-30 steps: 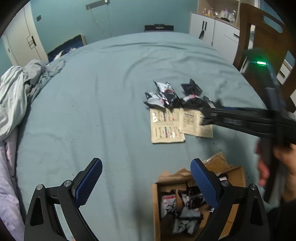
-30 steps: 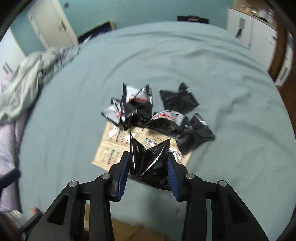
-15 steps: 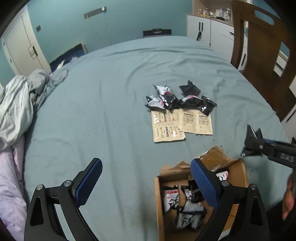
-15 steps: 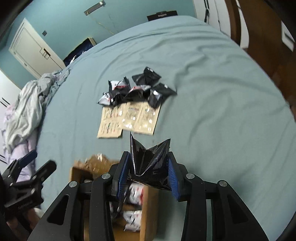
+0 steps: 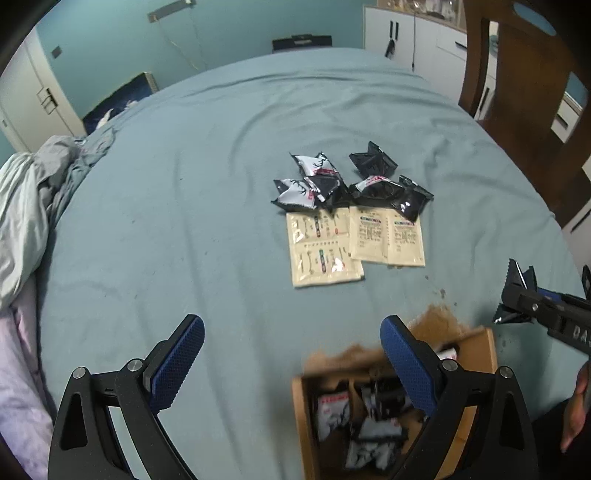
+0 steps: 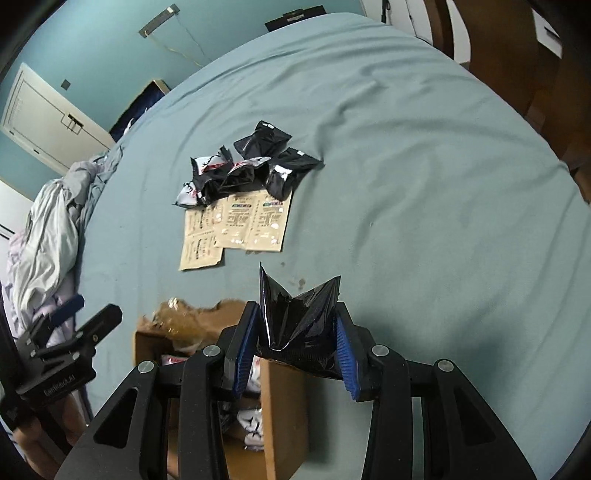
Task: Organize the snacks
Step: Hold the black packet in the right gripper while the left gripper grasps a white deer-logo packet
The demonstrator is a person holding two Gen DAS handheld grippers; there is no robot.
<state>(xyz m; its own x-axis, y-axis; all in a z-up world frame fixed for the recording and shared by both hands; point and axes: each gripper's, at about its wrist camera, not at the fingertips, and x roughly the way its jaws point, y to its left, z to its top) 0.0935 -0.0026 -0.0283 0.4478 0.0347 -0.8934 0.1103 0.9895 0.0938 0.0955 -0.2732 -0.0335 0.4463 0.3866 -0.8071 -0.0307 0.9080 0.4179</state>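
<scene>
My right gripper (image 6: 295, 332) is shut on a crumpled black snack packet (image 6: 299, 317), held just above the near wall of an open cardboard box (image 6: 284, 406). Several black-and-white packets lie inside the box (image 5: 301, 413). My left gripper (image 5: 291, 363) stands open with nothing between its fingers, over the bed beside the box's left side. Farther up the bed lies a pile of black snack packets (image 5: 351, 181), and two beige sachets (image 5: 354, 243) lie flat in front of it. In the left wrist view the held packet (image 5: 517, 275) shows at the right edge.
All of this sits on a teal bedsheet (image 5: 184, 184). Crumpled grey bedding (image 5: 26, 206) is heaped at the left edge. A wooden chair (image 5: 524, 92) and white cabinets (image 5: 406, 29) stand beyond the bed's right side. A person's hand (image 5: 576, 417) shows at the lower right.
My right gripper carried the black packet back from the pile to above the box's edge and rolled. The left gripper drifted slightly and stayed open.
</scene>
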